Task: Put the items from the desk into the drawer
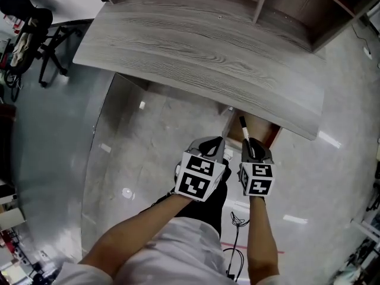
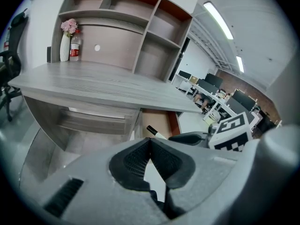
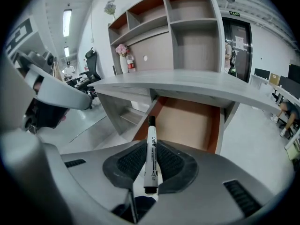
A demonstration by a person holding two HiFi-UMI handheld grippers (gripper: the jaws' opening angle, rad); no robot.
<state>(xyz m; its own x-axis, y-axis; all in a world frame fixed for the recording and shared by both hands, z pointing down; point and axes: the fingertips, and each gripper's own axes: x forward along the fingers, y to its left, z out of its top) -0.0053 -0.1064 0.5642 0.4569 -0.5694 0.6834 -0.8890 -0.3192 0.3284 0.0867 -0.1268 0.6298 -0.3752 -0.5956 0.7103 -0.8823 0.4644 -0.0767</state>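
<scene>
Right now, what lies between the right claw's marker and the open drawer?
Nothing: the right gripper view shows bare space from the white black-capped marker to the open brown-lined wooden drawer.

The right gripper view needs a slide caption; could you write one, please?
Right gripper clamps a marker aimed at the open drawer beneath the desk.

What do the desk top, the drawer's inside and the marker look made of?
Desk top: grey wood-grain laminate or veneer, matte, by its streaked grain. Drawer: smooth tan board floor, reddish-brown walls, likely coated fibreboard. Marker: glossy white plastic barrel with black print, black cap.
</scene>
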